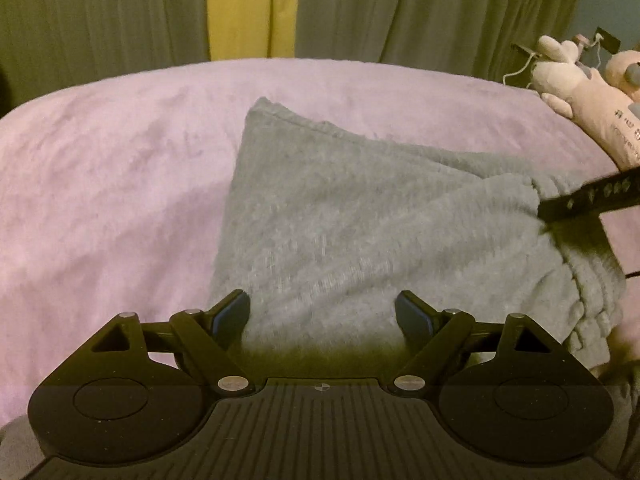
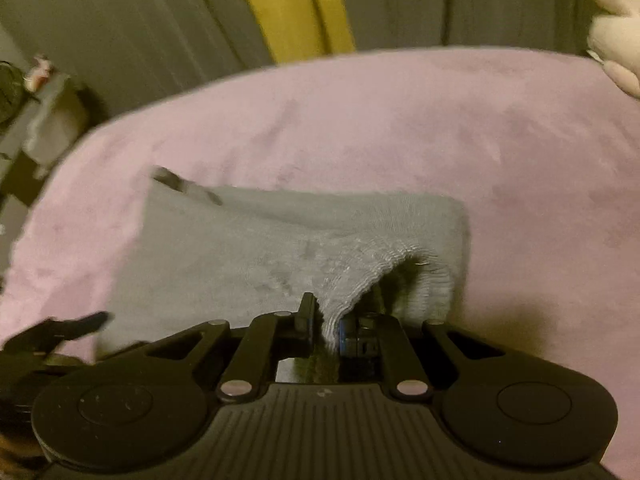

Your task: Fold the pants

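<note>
Grey knit pants [image 1: 340, 208] lie folded on a pink bed cover [image 1: 100, 168]. My left gripper [image 1: 322, 316] hovers open over their near edge, the cloth under and between its blue pads but not pinched. In the right wrist view my right gripper [image 2: 326, 320] is shut on the ribbed waistband [image 2: 360, 280] of the pants [image 2: 240, 248], which rises in a fold from the jaws. From the left wrist view, one black finger [image 1: 588, 196] of the right gripper reaches onto the gathered waistband at the right. Part of the left gripper's frame shows blurred at the lower left edge of the right wrist view.
A pale pink plush toy [image 1: 580, 84] lies at the bed's far right corner, also visible as plush toy [image 2: 616, 36]. Grey-green curtains [image 1: 120, 12] with a yellow strip [image 1: 252, 8] hang behind the bed. Furniture [image 2: 52, 120] stands left of the bed.
</note>
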Demonstrator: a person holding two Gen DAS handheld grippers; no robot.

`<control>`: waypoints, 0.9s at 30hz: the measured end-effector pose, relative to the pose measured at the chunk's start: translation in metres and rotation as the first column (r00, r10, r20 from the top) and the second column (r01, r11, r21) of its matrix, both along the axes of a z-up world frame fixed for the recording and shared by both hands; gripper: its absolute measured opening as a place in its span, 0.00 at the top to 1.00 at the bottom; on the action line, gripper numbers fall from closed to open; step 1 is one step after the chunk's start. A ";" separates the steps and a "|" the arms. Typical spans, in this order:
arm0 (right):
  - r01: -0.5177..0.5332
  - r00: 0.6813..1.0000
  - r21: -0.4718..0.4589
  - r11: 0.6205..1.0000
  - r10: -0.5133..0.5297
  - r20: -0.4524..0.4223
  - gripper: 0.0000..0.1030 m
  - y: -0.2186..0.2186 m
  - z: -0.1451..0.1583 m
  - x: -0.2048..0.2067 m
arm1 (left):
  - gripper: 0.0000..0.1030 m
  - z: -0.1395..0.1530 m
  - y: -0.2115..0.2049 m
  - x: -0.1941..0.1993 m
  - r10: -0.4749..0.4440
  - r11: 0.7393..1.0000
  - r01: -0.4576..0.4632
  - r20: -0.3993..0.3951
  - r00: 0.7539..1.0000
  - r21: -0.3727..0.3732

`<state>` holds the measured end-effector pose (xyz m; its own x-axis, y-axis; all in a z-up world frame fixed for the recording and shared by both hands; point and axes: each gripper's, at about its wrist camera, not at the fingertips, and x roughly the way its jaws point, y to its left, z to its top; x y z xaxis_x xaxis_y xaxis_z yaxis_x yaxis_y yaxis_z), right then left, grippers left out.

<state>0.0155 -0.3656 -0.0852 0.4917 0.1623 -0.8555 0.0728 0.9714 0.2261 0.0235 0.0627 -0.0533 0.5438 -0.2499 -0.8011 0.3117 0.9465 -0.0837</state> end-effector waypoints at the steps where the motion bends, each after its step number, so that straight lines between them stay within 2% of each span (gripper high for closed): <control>1: 0.008 1.000 -0.020 1.000 -0.008 0.007 0.82 0.001 -0.001 0.001 | 0.13 0.000 0.001 0.000 0.009 1.000 -0.009 -0.003 1.000 0.008; 2: 0.016 1.000 -0.004 1.000 -0.015 0.021 0.79 -0.001 0.003 -0.001 | 0.13 -0.001 0.002 0.002 0.017 1.000 -0.017 -0.011 1.000 0.011; 3: 0.026 0.999 0.011 1.000 -0.026 0.036 0.71 -0.005 0.010 -0.005 | 0.13 -0.002 0.003 0.003 0.022 1.000 -0.022 -0.022 1.000 0.007; 6: 0.083 0.987 -0.086 0.993 -0.070 0.147 0.52 -0.011 0.037 -0.023 | 0.13 -0.004 0.002 0.006 0.026 1.000 -0.025 -0.028 0.999 0.007; 7: 0.093 0.977 -0.122 0.988 -0.067 0.203 0.37 -0.012 0.048 -0.032 | 0.12 -0.005 0.002 0.006 0.024 1.000 -0.024 -0.028 0.999 0.010; 8: 0.107 0.962 -0.163 0.981 -0.061 0.265 0.22 -0.012 0.060 -0.044 | 0.12 -0.005 0.002 0.006 0.023 1.000 -0.023 -0.028 0.999 0.014; 9: 0.120 0.945 -0.200 0.972 -0.050 0.324 0.13 -0.011 0.070 -0.055 | 0.12 -0.005 0.001 0.005 0.022 1.000 -0.022 -0.026 0.999 0.018; 10: 0.143 0.918 -0.239 0.960 -0.038 0.395 0.10 -0.009 0.081 -0.069 | 0.12 -0.005 0.000 0.004 0.021 1.000 -0.020 -0.023 1.000 0.022; 11: 0.174 0.888 -0.270 0.947 -0.032 0.458 0.02 -0.006 0.091 -0.082 | 0.12 -0.005 0.000 0.003 0.021 1.000 -0.020 -0.022 1.000 0.024; 12: 0.196 0.860 -0.276 0.941 -0.030 0.509 0.02 -0.005 0.100 -0.092 | 0.12 -0.005 0.000 0.003 0.022 0.999 -0.021 -0.024 0.999 0.025; 14: 0.199 0.801 -0.217 0.956 -0.031 0.598 0.03 -0.003 0.114 -0.113 | 0.12 -0.004 0.000 0.001 0.025 0.999 -0.025 -0.025 0.999 0.023; 15: 0.207 0.777 -0.142 0.968 -0.074 0.625 0.03 -0.005 0.120 -0.120 | 0.12 -0.003 0.000 0.000 0.028 0.999 -0.027 -0.027 0.999 0.023; 17: 0.137 0.735 0.099 0.986 -0.168 0.657 0.03 -0.017 0.128 -0.135 | 0.12 -0.002 0.001 -0.002 0.032 0.999 -0.031 -0.029 0.999 0.022; 19: 0.061 0.677 0.312 0.948 -0.269 0.685 0.03 -0.028 0.134 -0.146 | 0.12 -0.001 0.002 -0.004 0.033 0.999 -0.033 -0.029 0.999 0.019; 20: 0.012 0.665 0.399 0.917 -0.306 0.681 0.03 -0.033 0.135 -0.149 | 0.12 0.000 0.003 -0.005 0.031 0.999 -0.030 -0.028 0.999 0.017; 21: -0.054 0.675 0.474 0.879 -0.318 0.666 0.03 -0.037 0.136 -0.150 | 0.12 0.000 0.003 -0.005 0.027 0.999 -0.026 -0.029 0.999 0.019; 22: -0.104 0.711 0.533 0.840 -0.312 0.630 0.03 -0.041 0.136 -0.147 | 0.12 0.002 0.002 -0.008 0.019 1.000 -0.018 -0.028 0.999 0.021; 24: -0.150 0.792 0.591 0.793 -0.261 0.552 0.03 -0.043 0.130 -0.136 | 0.12 0.005 -0.004 -0.012 -0.026 0.999 0.027 -0.015 1.000 0.020; 27: -0.086 0.914 0.645 0.759 -0.198 0.354 0.03 -0.044 0.098 -0.107 | 0.12 0.008 -0.027 -0.016 -0.124 0.992 0.124 0.000 0.992 0.014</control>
